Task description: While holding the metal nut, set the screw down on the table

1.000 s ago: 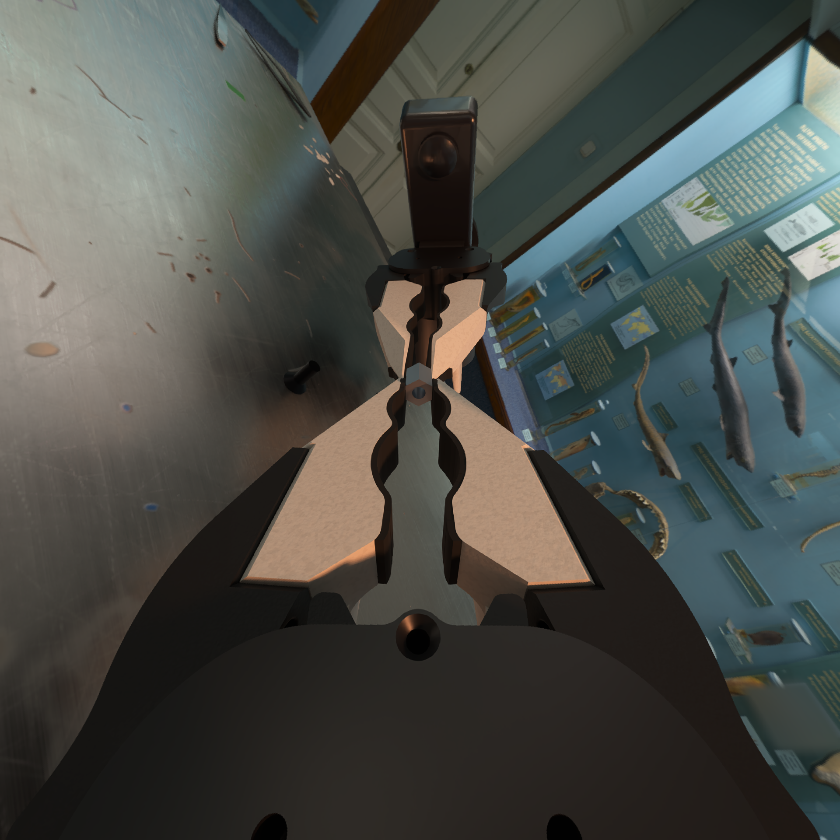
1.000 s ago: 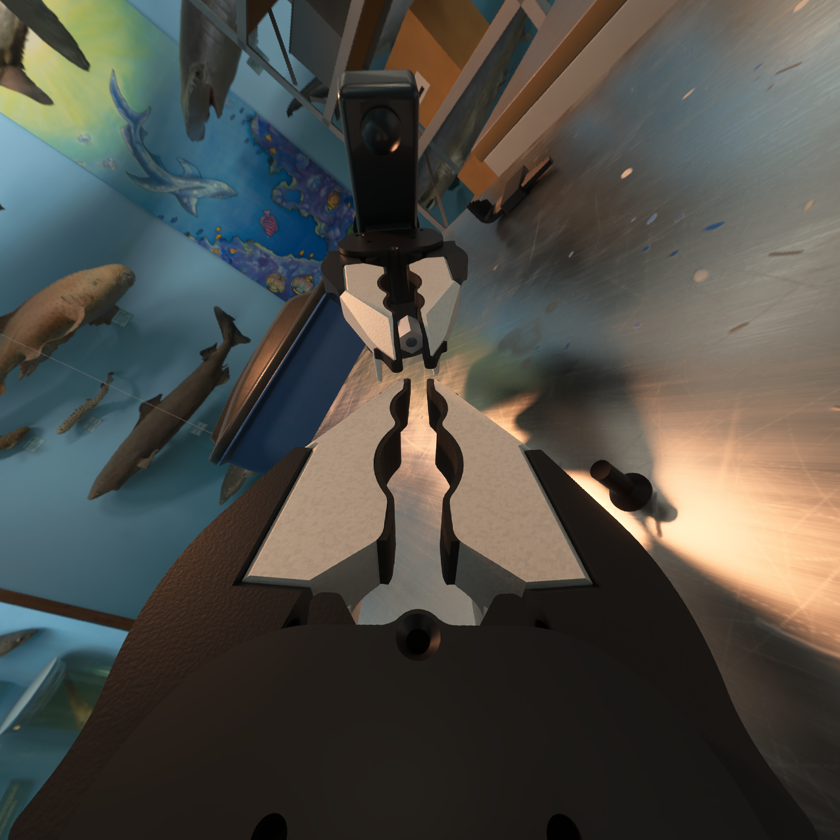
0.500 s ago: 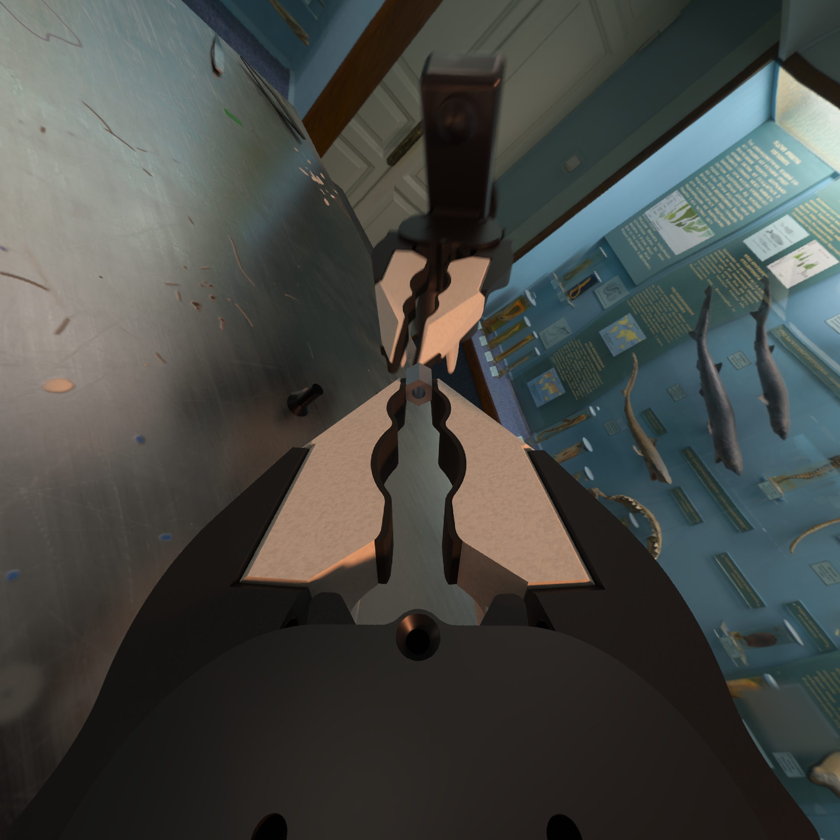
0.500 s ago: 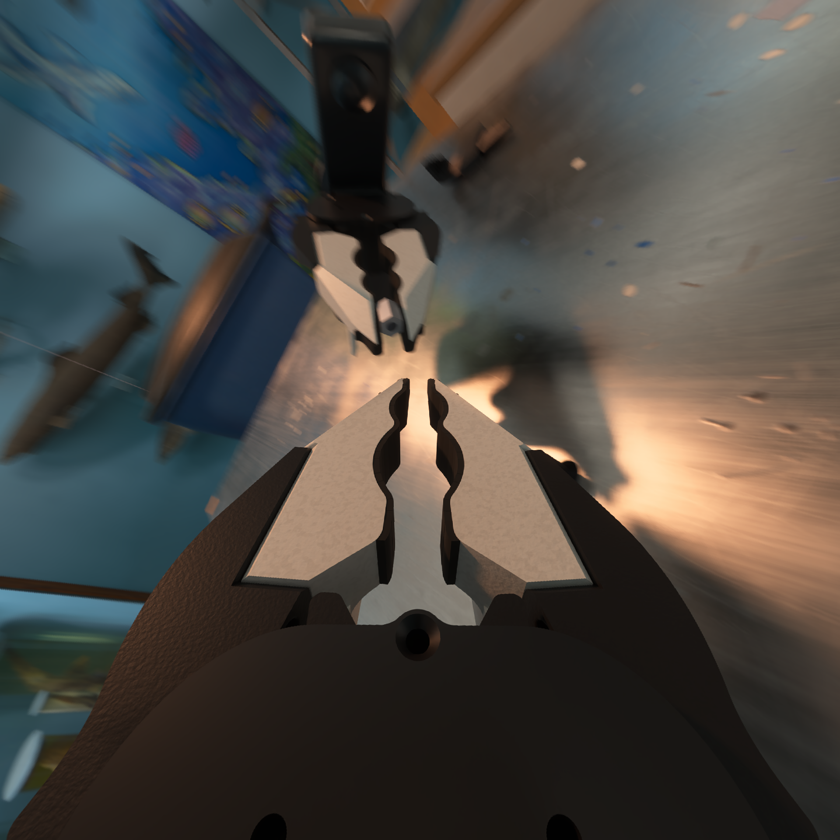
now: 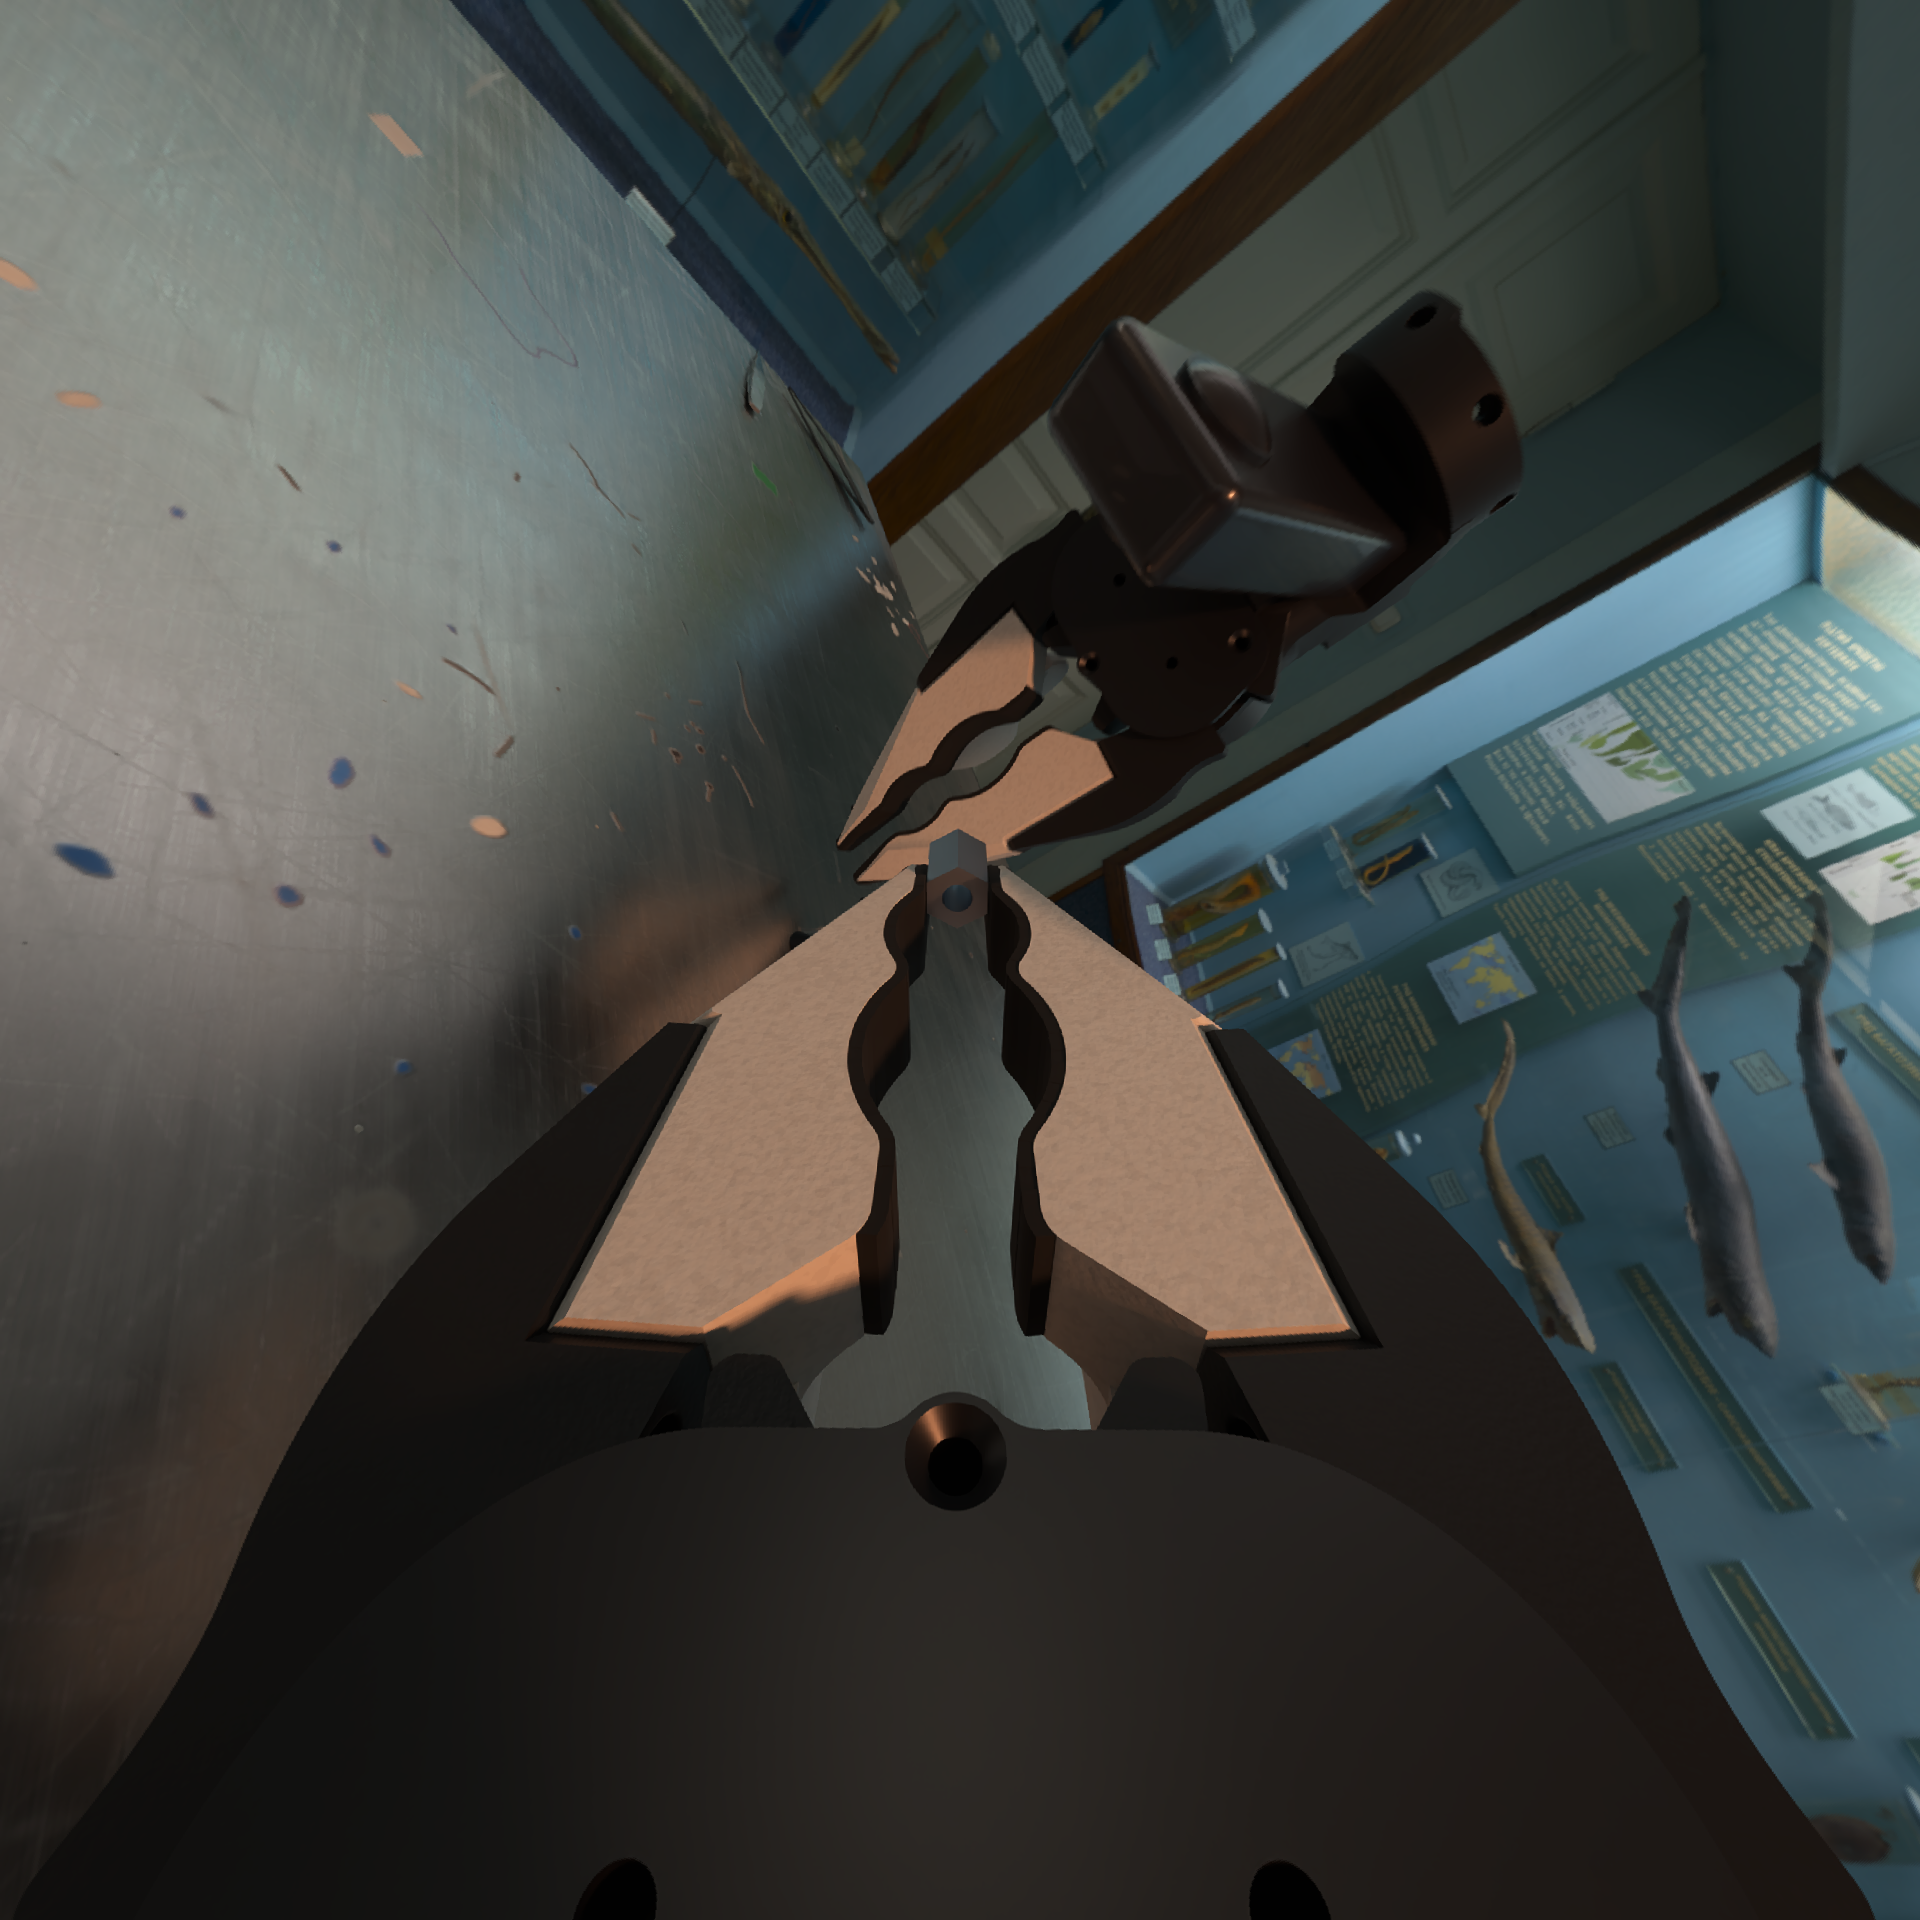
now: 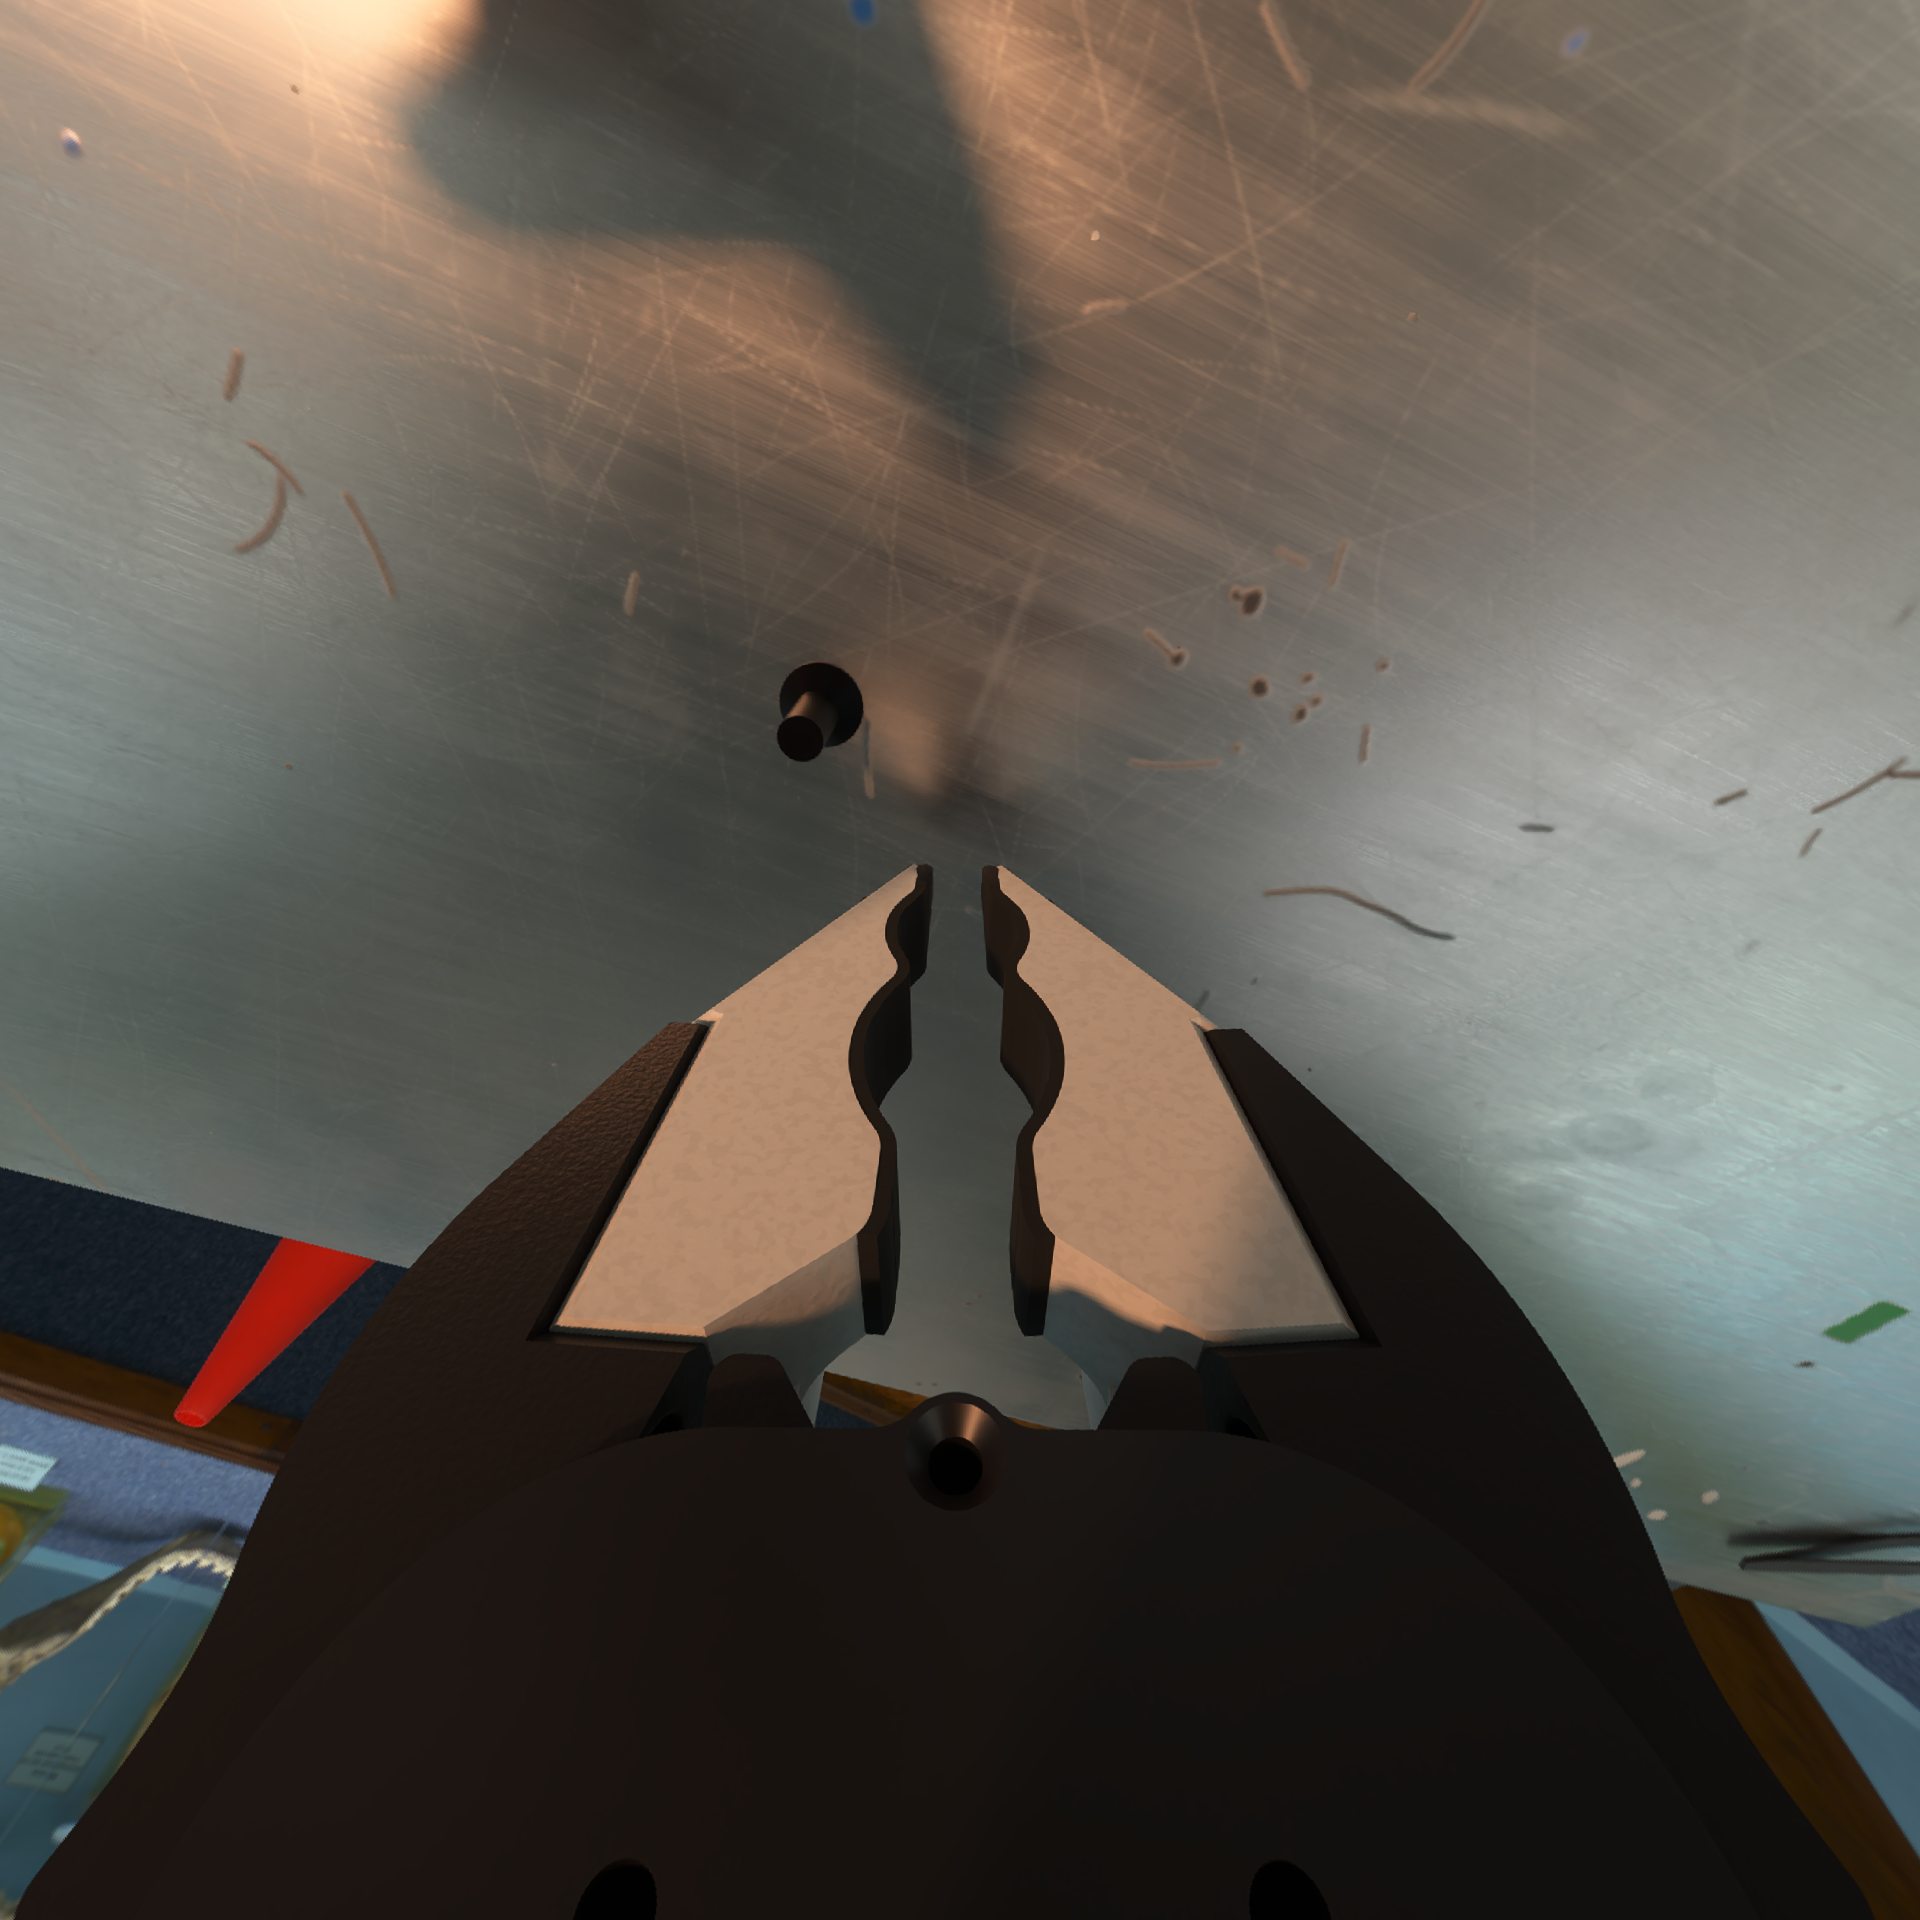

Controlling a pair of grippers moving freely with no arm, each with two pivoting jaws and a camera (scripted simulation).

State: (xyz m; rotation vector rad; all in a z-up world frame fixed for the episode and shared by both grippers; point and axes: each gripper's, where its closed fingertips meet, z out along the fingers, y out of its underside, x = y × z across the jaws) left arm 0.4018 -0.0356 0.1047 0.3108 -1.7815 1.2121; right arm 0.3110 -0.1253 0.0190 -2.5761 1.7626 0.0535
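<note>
Left tongs [image 5: 956, 896]: I pinch the metal nut [image 5: 957, 891] at my fingertips.
Right tongs [image 6: 956, 883]: slightly spread, nothing between them, over the tabletop [image 6: 1455, 468].
Screw [image 6: 814, 713]: lying on the tabletop, at 11 o'clock from my right tips, apart from them.

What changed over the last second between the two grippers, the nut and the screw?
The right gripper swung away from facing the left gripper and now points down at the metal table, empty, with a narrow gap between its fingers. The black screw lay on the table throughout and now sits just ahead of the right gripper. The left gripper stays shut on the metal nut.
</note>
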